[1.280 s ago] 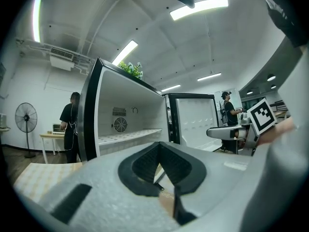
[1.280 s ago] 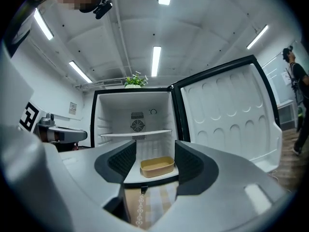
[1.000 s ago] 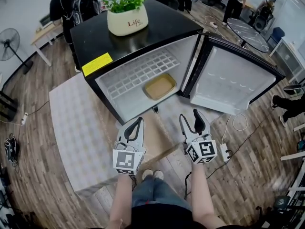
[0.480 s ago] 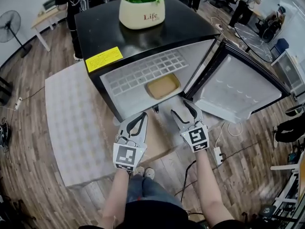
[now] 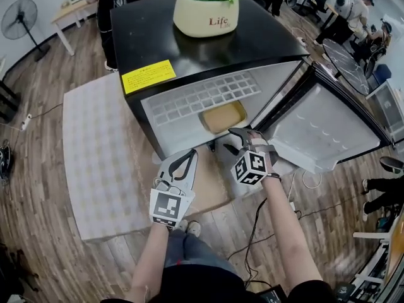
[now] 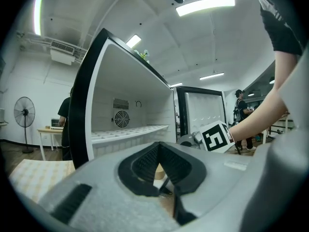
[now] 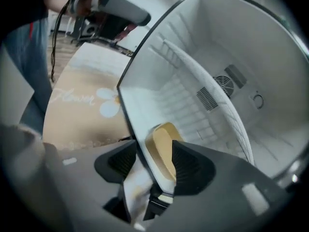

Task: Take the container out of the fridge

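The small fridge (image 5: 189, 43) has its door (image 5: 328, 128) wide open. The tan container (image 5: 222, 117) sits at the bottom inside, near the front, under the white shelf (image 5: 202, 96). The right tool (image 5: 238, 136) is at the fridge's front edge. Its jaws are apart and point at the container. The left tool (image 5: 184, 156) hangs outside the fridge, over the rug (image 5: 101, 150), clenched on nothing. A plant pot (image 5: 206, 14) stands on top.

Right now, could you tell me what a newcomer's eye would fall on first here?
The black fridge in the middle, its door swung open to the right and a potted plant on top. Inside, a tan container lies under the wire shelf, and the right gripper reaches for it, jaws apart.
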